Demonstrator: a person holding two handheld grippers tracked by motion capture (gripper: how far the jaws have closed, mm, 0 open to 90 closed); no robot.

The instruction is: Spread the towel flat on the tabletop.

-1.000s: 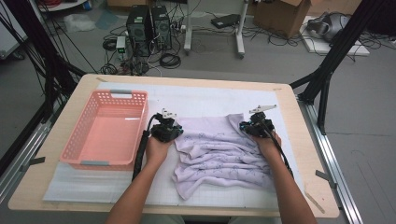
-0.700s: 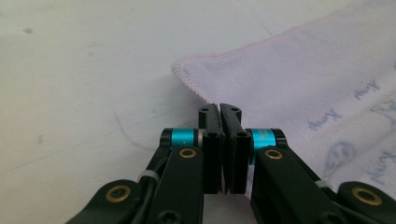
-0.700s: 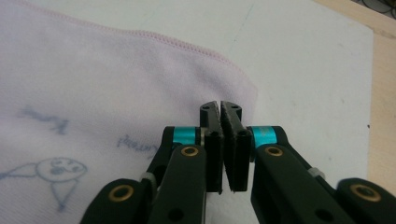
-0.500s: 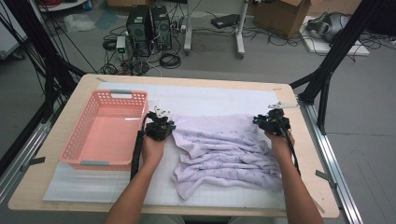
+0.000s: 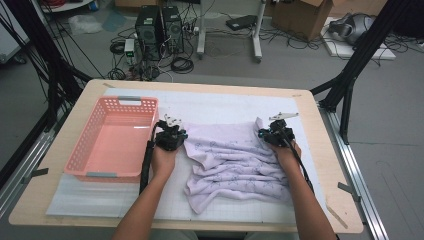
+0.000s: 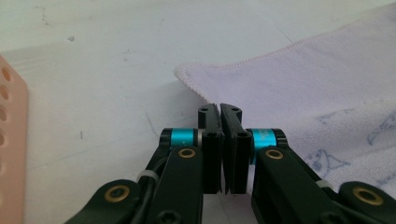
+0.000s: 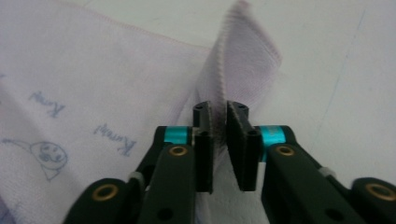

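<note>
Between each hand-held gripper's (image 7: 218,116) clamped black jaws sits a corner of soft, crumpled lilac towel (image 5: 235,160).

Even, soft overhead light leaves the white surface (image 5: 225,107) bright with only faint shadows, the high view slightly grainy, and both gripper views blurred up close around the tool and softly washed out.

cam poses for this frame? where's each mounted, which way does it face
High view: fixed above the person's side, facing forward and down on the wooden table; both forearms, left gripper, right gripper.
Left gripper view: rides that gripper, facing along shut jaws at the lilac printed towel corner, pink plastic basket at the side.
Right gripper view: rides that gripper, jaws pinching a raised towel fold.
Shared: all show the towel.
</note>
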